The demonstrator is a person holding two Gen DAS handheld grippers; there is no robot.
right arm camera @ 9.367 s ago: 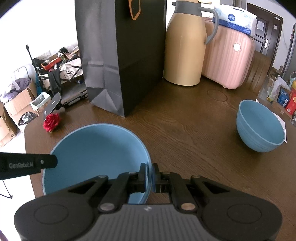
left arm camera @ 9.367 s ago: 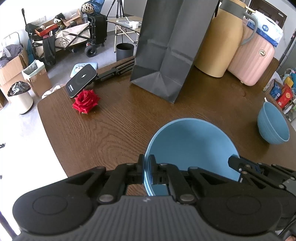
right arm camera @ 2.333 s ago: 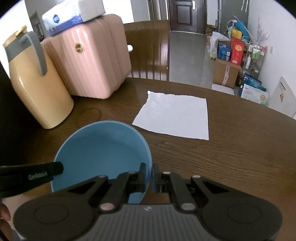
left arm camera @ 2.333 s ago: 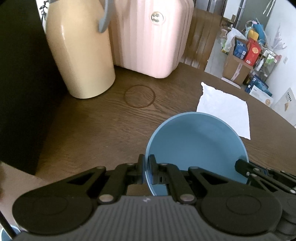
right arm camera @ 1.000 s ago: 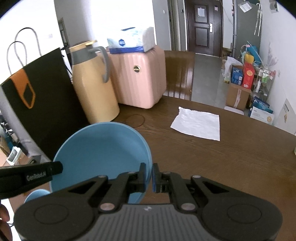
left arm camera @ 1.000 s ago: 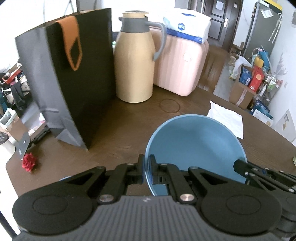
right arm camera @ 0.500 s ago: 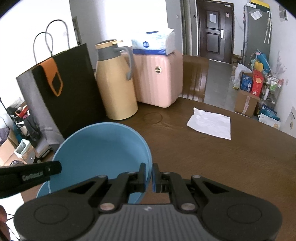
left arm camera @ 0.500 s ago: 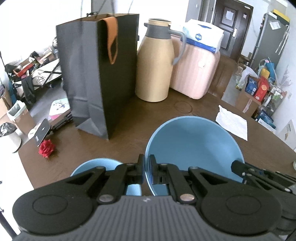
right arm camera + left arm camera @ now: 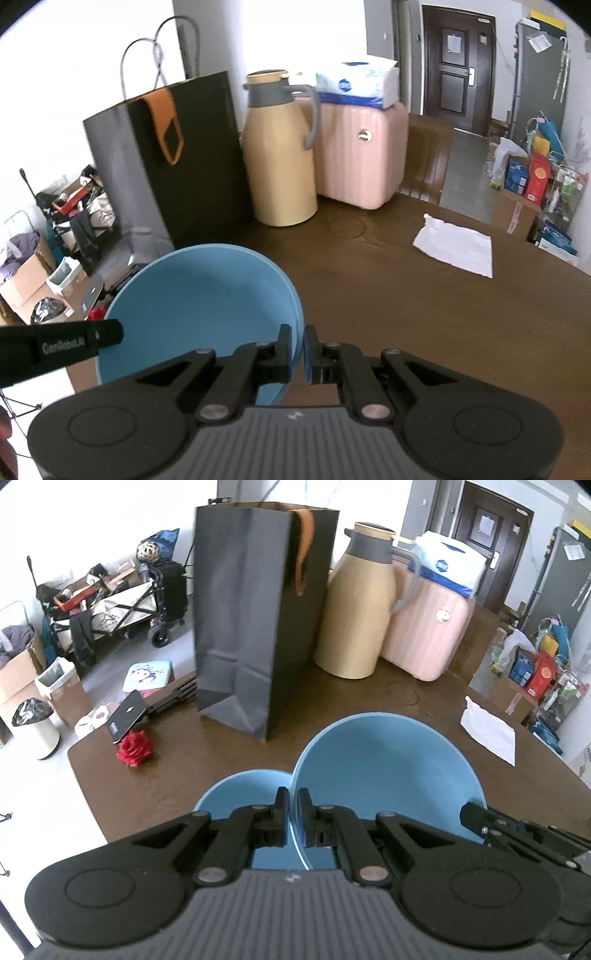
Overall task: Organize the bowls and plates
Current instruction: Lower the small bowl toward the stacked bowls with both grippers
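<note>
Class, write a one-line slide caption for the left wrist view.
Both grippers clamp a blue bowl's rim, carrying it above a second blue bowl on the wooden table.

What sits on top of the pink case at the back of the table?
A white and blue pack of tissues lies flat on the pink case. The beige jug hides the case's left edge, so anything there cannot be seen.

held bowl (image 9: 388, 771) right of, partly over second bowl (image 9: 240, 794); bag (image 9: 258, 620) behind, flask (image 9: 354, 616) right of bag.
</note>
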